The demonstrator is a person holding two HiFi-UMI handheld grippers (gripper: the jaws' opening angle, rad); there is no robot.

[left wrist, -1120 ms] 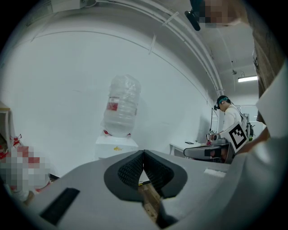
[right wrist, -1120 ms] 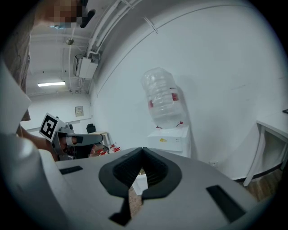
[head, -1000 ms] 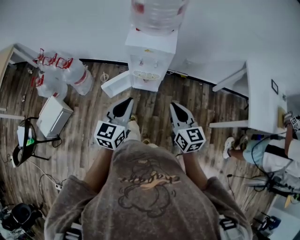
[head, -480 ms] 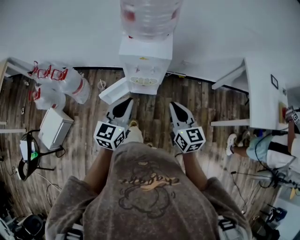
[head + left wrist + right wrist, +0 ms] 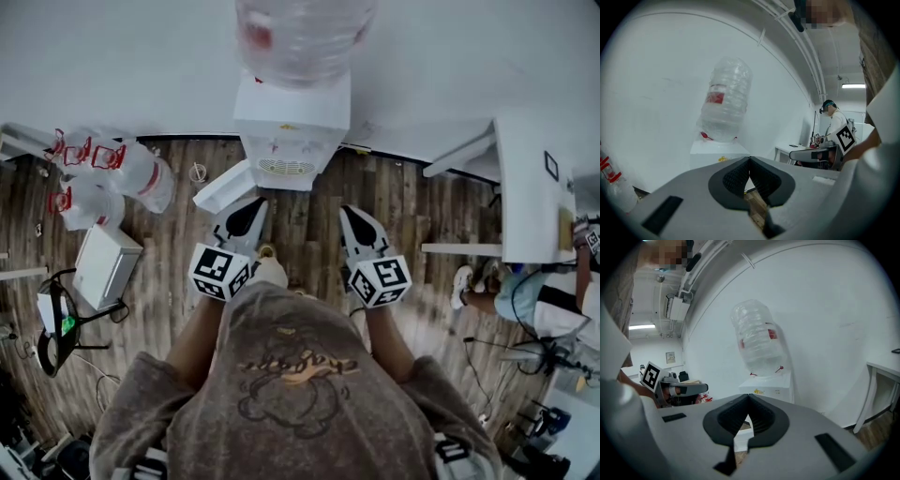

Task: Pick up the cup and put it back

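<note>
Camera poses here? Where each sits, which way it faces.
Head view: on the person's head, facing steeply down at the floor and water dispenser; shows torso, left claw, right claw.
Left gripper view: rides the left claw, looks along its shut jaws at the dispenser; right claw at right.
Right gripper view: rides the right claw, jaws shut, facing the dispenser; left claw at left.
Shared: both gripper views see the dispenser's bottle.
</note>
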